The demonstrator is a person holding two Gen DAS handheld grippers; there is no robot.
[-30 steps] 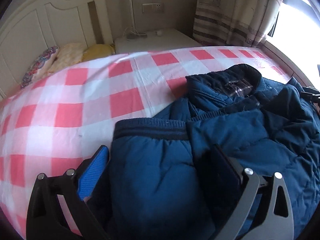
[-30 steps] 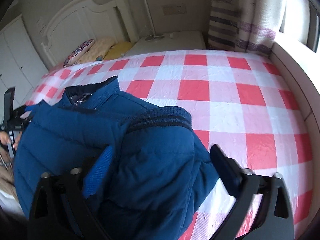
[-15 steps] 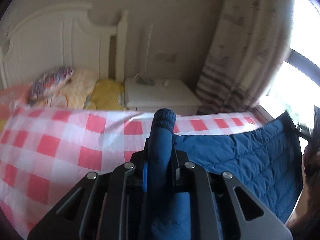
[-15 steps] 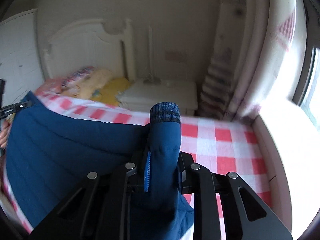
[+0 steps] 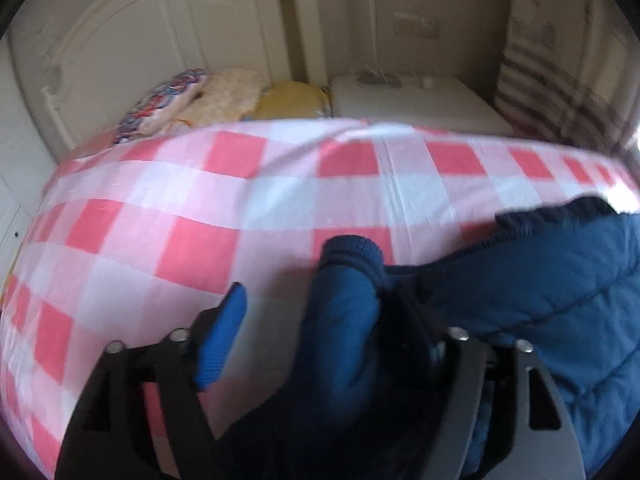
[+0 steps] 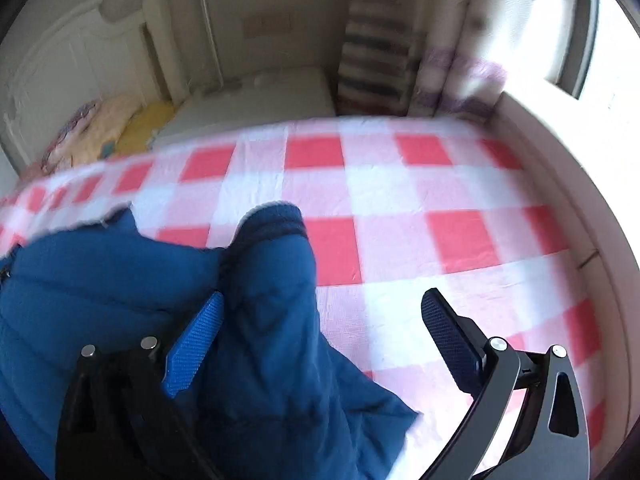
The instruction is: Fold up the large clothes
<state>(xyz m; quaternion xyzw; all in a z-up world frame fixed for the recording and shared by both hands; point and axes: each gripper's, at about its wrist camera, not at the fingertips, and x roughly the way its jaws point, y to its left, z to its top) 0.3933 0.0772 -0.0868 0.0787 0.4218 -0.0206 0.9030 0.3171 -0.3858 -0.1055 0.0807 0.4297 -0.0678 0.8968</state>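
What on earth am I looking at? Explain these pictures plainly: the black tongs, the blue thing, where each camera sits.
No robot here: a person holds one pair of tongs in each hand, and a wide-angle camera on each looks out along its fingers. One picture comes from the left tongs, the other from the right tongs. Below lies a bed with a red-and-white checked sheet. On it is a padded blue jacket. Both tongs have just been opening, so a knit cuff now sits loose between each pair's fingers, no longer pinched. Pillows lie by the white headboard.
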